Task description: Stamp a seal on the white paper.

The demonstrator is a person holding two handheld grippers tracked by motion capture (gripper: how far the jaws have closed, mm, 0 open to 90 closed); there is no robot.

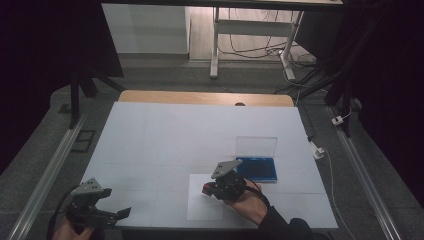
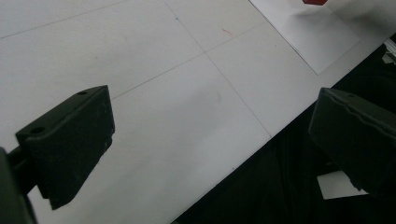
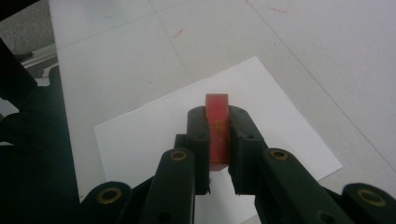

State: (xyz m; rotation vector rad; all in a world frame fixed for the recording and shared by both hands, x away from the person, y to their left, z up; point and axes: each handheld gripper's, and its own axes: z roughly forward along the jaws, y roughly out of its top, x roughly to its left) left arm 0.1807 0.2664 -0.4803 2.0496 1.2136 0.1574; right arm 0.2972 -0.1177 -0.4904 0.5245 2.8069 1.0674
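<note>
White sheeting covers the desk (image 1: 165, 135), with a bare wooden strip at its far edge and dark floor around it. On the near part lies a sheet of white paper (image 1: 200, 202). The right tool (image 1: 206, 190) hangs over that paper with its jaws brought close together, clamped on a small red block (image 3: 217, 126) that stands upright between the pads, its top poking out past them. Whether the block touches the paper I cannot say for sure; it looks just above it. Beside the right hand (image 1: 247, 200) sits a blue case (image 1: 257, 167) with its clear lid raised. The left tool (image 1: 120, 214) rests at the near left corner, jaws wide apart, holding nothing.
</note>
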